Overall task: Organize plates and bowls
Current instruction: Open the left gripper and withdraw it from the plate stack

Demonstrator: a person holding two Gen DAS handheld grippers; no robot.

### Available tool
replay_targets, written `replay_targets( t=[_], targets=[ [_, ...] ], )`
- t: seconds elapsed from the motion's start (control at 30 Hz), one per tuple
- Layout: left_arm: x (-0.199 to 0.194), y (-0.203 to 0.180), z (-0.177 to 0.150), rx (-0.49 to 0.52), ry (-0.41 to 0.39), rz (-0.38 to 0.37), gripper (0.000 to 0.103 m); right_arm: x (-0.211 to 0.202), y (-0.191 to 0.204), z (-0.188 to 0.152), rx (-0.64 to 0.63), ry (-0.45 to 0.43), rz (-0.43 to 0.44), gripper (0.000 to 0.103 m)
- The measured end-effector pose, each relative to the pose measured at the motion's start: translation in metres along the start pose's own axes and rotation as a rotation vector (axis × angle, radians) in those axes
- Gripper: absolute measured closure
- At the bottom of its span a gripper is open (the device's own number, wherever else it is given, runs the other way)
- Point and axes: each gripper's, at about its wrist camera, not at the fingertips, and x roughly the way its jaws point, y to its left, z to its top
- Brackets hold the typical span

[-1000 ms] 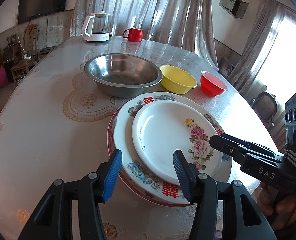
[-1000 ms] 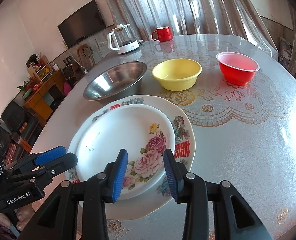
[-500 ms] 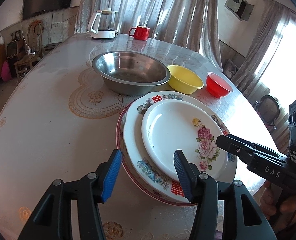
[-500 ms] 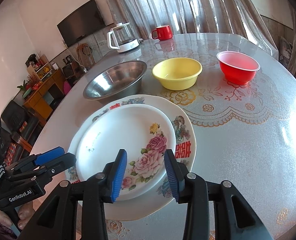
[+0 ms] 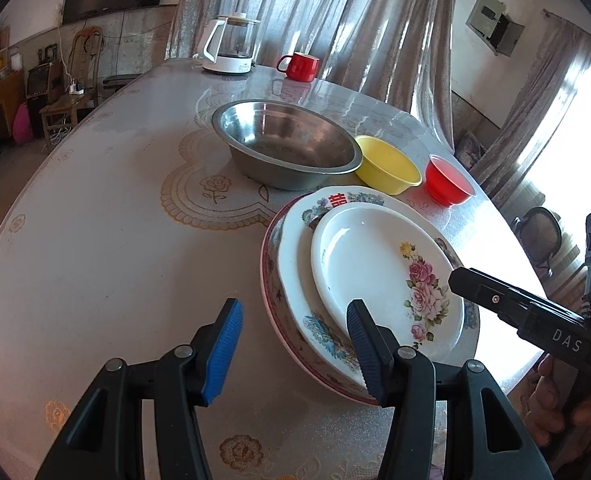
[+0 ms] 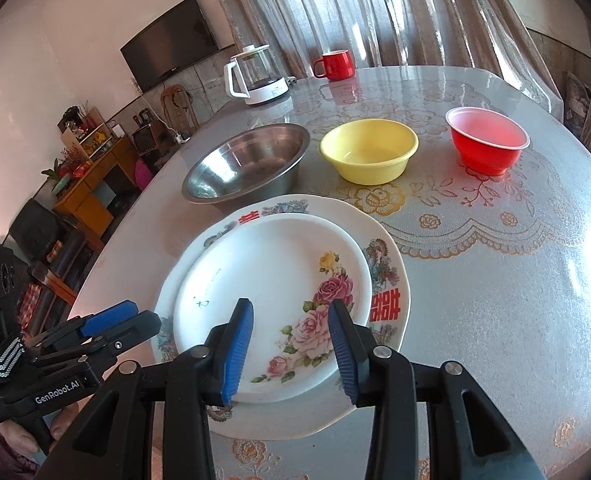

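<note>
Plates (image 5: 375,264) lie stacked near the table's (image 5: 95,260) edge, with three bowls (image 6: 369,150) behind. Left gripper (image 5: 291,344) and right gripper (image 6: 289,346) both gape wide, holding nothing.

white rose-patterned plate (image 6: 271,280), yellow bowl (image 6: 369,150), red bowl (image 6: 487,144), steel basin (image 6: 247,162).

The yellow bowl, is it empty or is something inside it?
Empty, as far as visible. The yellow bowl stands upright on the table, and the right wrist view shows only its bare yellow inner wall and bottom.
</note>
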Motion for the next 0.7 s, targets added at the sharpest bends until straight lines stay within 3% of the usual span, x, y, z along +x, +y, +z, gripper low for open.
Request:
replay_targets(
  t=[0.17,0.5,0.57,0.7],
  targets=[
    [0.006,0.024,0.009,-0.074,0.014,0.04,0.048,0.007,0.003,0.01,0.011,0.018,0.046,0.061],
    [0.019,0.06,0.031,-0.126,0.029,0.12,0.048,0.037,0.004,0.048,0.037,0.035,0.122,0.061],
    [0.021,0.06,0.033,-0.12,0.018,0.146,0.037,0.043,0.005,0.055,0.041,0.037,0.135,0.061],
    [0.025,0.067,0.04,-0.141,0.011,0.157,0.032,0.054,0.004,0.068,0.043,0.045,0.133,0.06]
  ],
)
